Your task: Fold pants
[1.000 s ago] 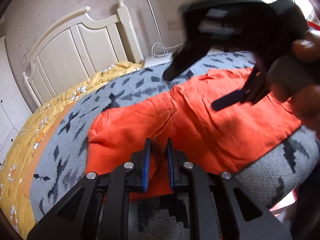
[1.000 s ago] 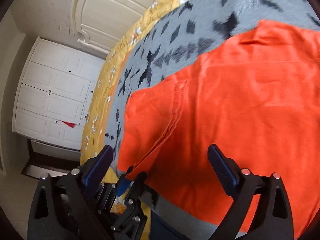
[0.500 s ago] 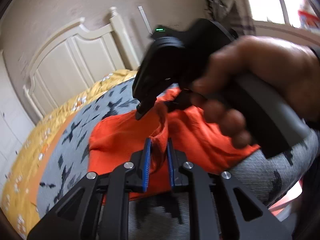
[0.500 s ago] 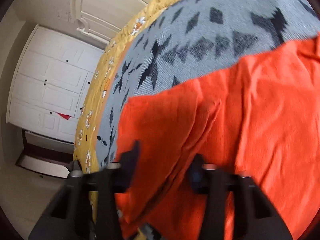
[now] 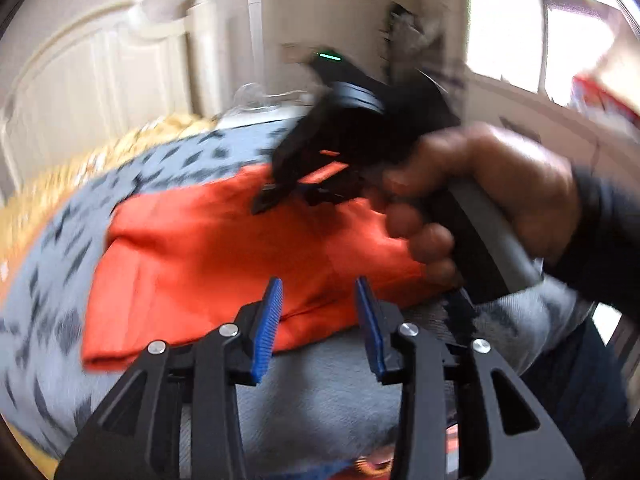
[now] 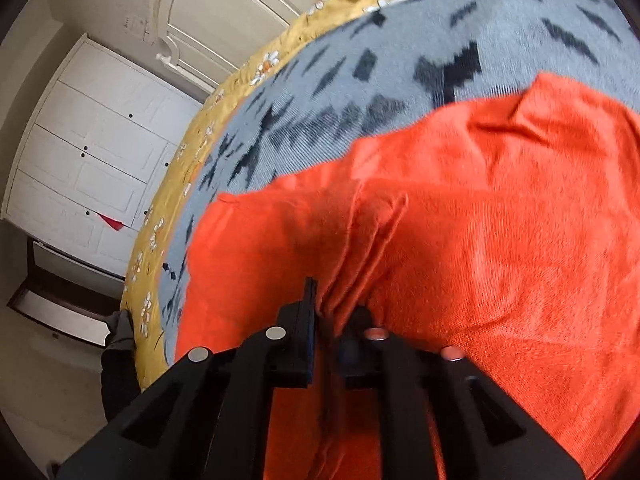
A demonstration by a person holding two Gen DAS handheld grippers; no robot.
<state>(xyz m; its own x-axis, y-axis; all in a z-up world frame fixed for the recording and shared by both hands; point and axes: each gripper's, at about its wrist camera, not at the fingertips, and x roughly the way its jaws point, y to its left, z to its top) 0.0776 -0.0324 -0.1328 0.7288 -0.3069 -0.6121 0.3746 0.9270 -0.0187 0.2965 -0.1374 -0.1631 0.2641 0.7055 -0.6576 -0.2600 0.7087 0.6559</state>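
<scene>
- Left wrist view: left tool [image 5: 318,320] with blue pads parted, nothing between them, poised just over the near hem of the orange pants [image 5: 224,248].
- Pants spread on the grey patterned blanket [image 5: 56,320] of the bed, one layer doubled over at 9 o'clock, near edge running close to the blanket's drop-off at 6 o'clock.
- Right wrist view: right tool [image 6: 326,312] pinched tight on a gathered ridge of orange cloth, folds fanning away toward 12 o'clock.
- Right hand [image 5: 492,200] gripping its handle at 3 o'clock in the left view, blurred, so plainly in motion.
- Judged step: carrying the pinched layer across to lay a fold.
- To do it well: lift only enough to clear the lower layer, sweep across flat, match edge to edge before letting go; pinch looks bunched, so a crooked crease is likely unless pulled taut.
- Good use for the free left tool: pin or hold the near hem, so the whole garment does not drag along.
- Room: bare grey blanket beyond the pants toward 12 o'clock and off to 9 o'clock, yellow flowered sheet [image 6: 224,92] past that, headboard [image 5: 100,76] well apart.
- Tight side at 6 o'clock: bed edge close under the hem, cloth could slide off there.
- White wardrobe doors [image 6: 92,152] far off at 9 o'clock, no obstacle.
</scene>
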